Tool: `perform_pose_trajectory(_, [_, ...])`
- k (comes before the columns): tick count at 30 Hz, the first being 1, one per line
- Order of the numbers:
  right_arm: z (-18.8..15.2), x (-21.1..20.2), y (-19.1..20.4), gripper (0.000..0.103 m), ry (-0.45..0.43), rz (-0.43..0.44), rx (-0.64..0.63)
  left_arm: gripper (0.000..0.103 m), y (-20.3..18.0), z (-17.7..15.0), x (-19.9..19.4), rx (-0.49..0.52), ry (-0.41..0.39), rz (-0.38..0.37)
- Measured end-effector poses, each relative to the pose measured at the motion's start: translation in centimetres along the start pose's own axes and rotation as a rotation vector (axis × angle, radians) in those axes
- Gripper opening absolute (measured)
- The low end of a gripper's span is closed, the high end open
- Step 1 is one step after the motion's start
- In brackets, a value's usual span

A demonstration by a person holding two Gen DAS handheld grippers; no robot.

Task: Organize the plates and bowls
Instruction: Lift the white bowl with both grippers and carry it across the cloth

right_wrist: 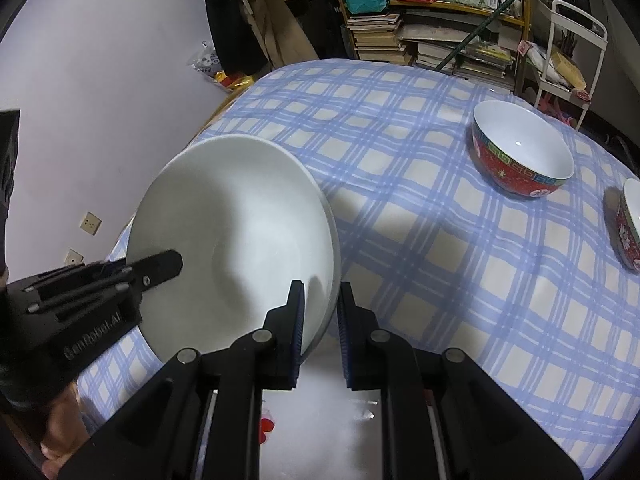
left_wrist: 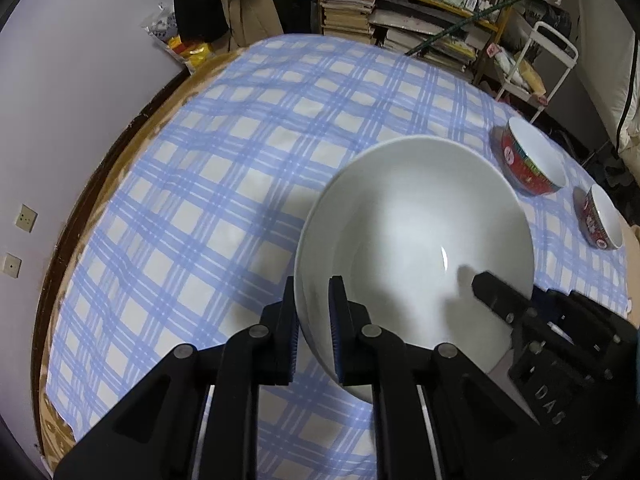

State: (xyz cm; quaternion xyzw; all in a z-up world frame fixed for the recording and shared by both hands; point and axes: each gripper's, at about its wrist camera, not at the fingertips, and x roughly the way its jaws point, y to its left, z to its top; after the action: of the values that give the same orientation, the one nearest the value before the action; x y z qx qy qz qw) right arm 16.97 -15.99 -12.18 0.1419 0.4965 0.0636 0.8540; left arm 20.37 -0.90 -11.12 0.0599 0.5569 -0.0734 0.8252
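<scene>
From the left wrist, the empty white bowl (left_wrist: 416, 248) hangs above the checked table (left_wrist: 208, 200), the left gripper (left_wrist: 314, 332) fingers clamped on its rim; two empty red bowls (left_wrist: 532, 160) stand beyond. From the right wrist, the right gripper (right_wrist: 322, 332) fingers pinch the opposite rim, bookshelves (right_wrist: 440, 40) behind.

Checked tablecloth (right_wrist: 440, 240) (blue plaid) bears two red bowls (right_wrist: 520, 152).

Both wrist views look steeply down, sharing the white plate (left_wrist: 412, 240).
</scene>
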Motion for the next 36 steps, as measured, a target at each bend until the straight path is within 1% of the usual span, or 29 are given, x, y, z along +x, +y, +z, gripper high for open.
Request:
perform_pose_trajectory(3, [0.4,0.3,-0.2,0.017,0.007,-0.010,-0.043,0.012,-0.1,-0.3,0.9,-0.006,0.037,-0.022])
perform_pose_trajectory(5, [0.6,0.4,-0.4,0.017,0.011,-0.011,-0.068,0.012,-0.3,-0.5,1.1,0.007,0.042,-0.025])
perform_pose_trajectory(9, [0.9,0.6,-1.0,0.017,0.014,-0.001,-0.073,0.012,-0.6,-0.6,1.7,0.010,0.060,-0.041])
perform_pose_trajectory(12, [0.8,1.0,-1.3,0.017,0.022,-0.002,-0.051,0.012,-0.7,-0.6,2.2,0.006,0.071,-0.040])
perform_pose_trajectory(15, [0.6,1.4,-1.6,0.017,0.009,0.009,-0.029,0.012,-0.7,-0.2,2.5,-0.006,0.070,-0.038])
perform_pose_trajectory(22, [1.0,2.3,-2.3,0.017,-0.004,0.028,0.018,0.012,-0.6,1.1,2.8,-0.016,0.050,-0.036])
perform_pose_trajectory(28, [1.5,3.0,-2.6,0.017,-0.017,0.018,0.034,0.012,-0.4,1.8,4.0,-0.039,0.070,-0.059])
perform_pose_trajectory(32, [1.4,3.7,-2.5,0.018,-0.007,0.000,0.027,0.012,-0.5,1.7,5.0,-0.029,0.081,-0.034])
perform_pose_trajectory(36, [1.6,3.8,-2.5,0.019,0.003,0.006,0.046,0.012,-0.7,1.6,5.2,-0.028,0.072,-0.017])
